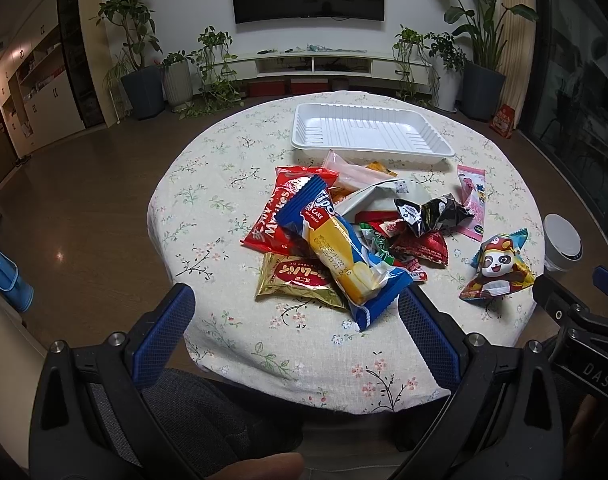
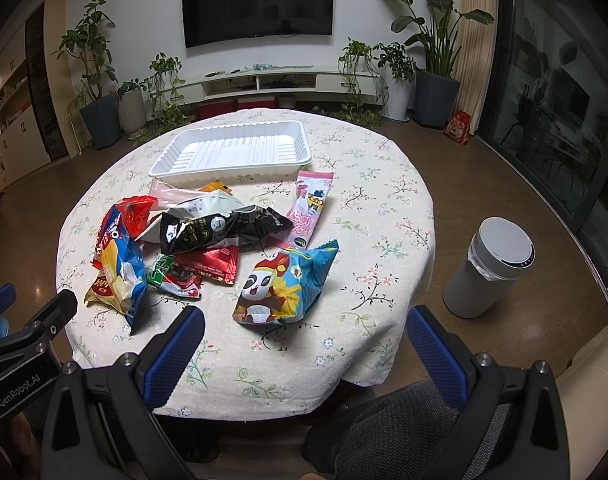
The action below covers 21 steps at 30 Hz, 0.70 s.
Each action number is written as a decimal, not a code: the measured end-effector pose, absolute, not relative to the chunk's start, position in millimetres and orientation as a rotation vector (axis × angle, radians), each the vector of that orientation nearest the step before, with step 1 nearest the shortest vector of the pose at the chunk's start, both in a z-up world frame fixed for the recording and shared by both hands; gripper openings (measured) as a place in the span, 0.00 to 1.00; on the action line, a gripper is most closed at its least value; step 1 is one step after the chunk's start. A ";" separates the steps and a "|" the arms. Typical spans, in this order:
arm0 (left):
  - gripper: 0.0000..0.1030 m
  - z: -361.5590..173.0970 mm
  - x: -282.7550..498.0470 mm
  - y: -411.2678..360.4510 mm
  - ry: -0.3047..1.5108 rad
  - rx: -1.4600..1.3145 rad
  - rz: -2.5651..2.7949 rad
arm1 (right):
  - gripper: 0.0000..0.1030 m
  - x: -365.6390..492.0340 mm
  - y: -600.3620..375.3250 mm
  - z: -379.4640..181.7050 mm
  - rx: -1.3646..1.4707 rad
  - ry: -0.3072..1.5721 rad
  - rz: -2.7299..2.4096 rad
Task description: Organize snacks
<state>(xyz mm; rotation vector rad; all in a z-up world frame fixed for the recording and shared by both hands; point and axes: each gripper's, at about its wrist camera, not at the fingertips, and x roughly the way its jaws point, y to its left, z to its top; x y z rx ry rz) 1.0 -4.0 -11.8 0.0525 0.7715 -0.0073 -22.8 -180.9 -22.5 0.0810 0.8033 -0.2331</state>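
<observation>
Both grippers are hovering at the near edge of the round table under its floral cream tablecloth (image 1: 207,208), short of the snacks. The left gripper (image 1: 295,316) is holding its blue-padded fingers (image 1: 163,332) wide apart around nothing; the right gripper (image 2: 304,332) is doing the same.

The empty white ribbed plastic tray (image 1: 368,132) is sitting at the far side of the table, probably staged there as the destination, with its near rim just behind the pile. The snack packets are lying heaped in the middle: a blue-and-yellow cake wrapper (image 1: 344,256) is resting on top of a gold-and-red packet (image 1: 299,280) and a red foil bag (image 1: 279,212), with a crumpled black packet (image 1: 432,212) to the right. The panda-print pouch (image 2: 287,284) is lying apart from the heap on the near right, directly ahead of the right gripper, which makes it a likely easy first pick. A long pink sachet (image 2: 310,208) is lying between that pouch and the tray.

The left wrist view is showing the heap's layering and the gold packet's face; in the right wrist view that packet is mostly hidden behind the cake wrapper. The right wrist view is showing a grey lidded bin (image 2: 492,268) in full on the floor to the right, and the black packet's full length.
</observation>
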 end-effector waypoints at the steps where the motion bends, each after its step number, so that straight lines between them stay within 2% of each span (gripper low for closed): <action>1: 1.00 -11.8 1.2 -3.9 0.772 0.052 -0.007 | 1.00 -22.7 -180.9 -22.5 0.081 0.804 -0.231; 8: 1.00 -14.4 0.0 9.9 0.739 -0.016 -0.059 | 1.00 -18.7 -185.4 -36.6 0.146 0.859 -0.114; 11: 1.00 -11.9 2.9 25.4 0.664 -0.094 -0.207 | 0.90 -18.8 -194.1 -33.5 0.221 0.861 -0.016; 14: 1.00 -13.3 6.4 28.6 0.638 -0.052 -0.249 | 0.90 -18.5 -201.7 -26.5 0.285 0.852 0.079; 18: 1.00 -24.9 19.7 35.1 0.811 -0.064 -0.194 | 0.90 -12.5 -212.4 -22.2 0.481 0.879 0.272; 21: 1.00 -25.5 30.6 39.5 0.844 -0.108 -0.207 | 0.90 -10.6 -211.1 -19.2 0.535 0.874 0.346</action>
